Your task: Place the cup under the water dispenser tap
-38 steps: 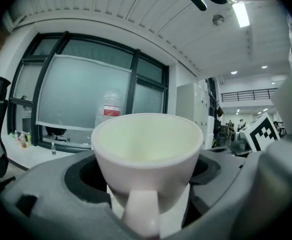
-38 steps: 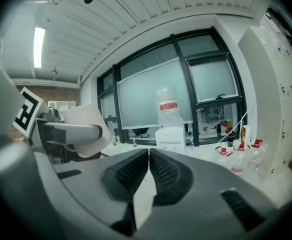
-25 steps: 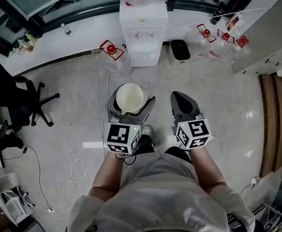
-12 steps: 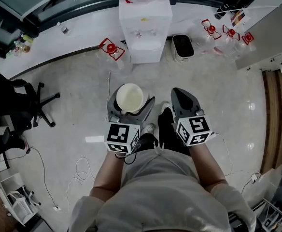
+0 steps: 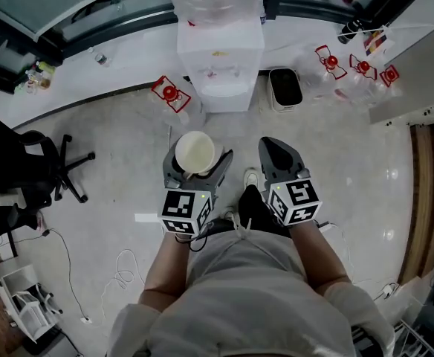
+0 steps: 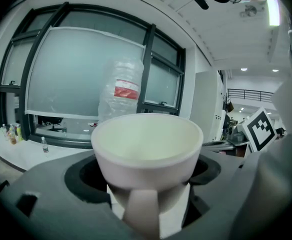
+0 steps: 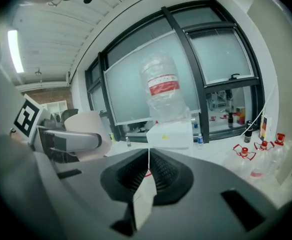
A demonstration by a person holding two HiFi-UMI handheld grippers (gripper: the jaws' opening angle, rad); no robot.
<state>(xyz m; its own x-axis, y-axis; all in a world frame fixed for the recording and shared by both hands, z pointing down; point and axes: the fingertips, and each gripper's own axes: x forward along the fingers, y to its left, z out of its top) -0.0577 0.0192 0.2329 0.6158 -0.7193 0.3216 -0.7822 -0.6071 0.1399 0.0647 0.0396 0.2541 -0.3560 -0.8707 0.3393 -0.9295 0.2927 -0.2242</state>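
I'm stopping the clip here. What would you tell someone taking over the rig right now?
Left claw: shut on the white cup, which is upright and looks empty.
Right claw: shut, nothing in it.
Water dispenser: straight ahead by the window, with open floor between it and the cup.
Done: cup gripped.
Left: walk up, set the cup under the tap, release.

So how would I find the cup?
Find the white water dispenser by the windows. In front of it, the left gripper holds the cup. It's the only round, cream thing; the right gripper beside it holds nothing.
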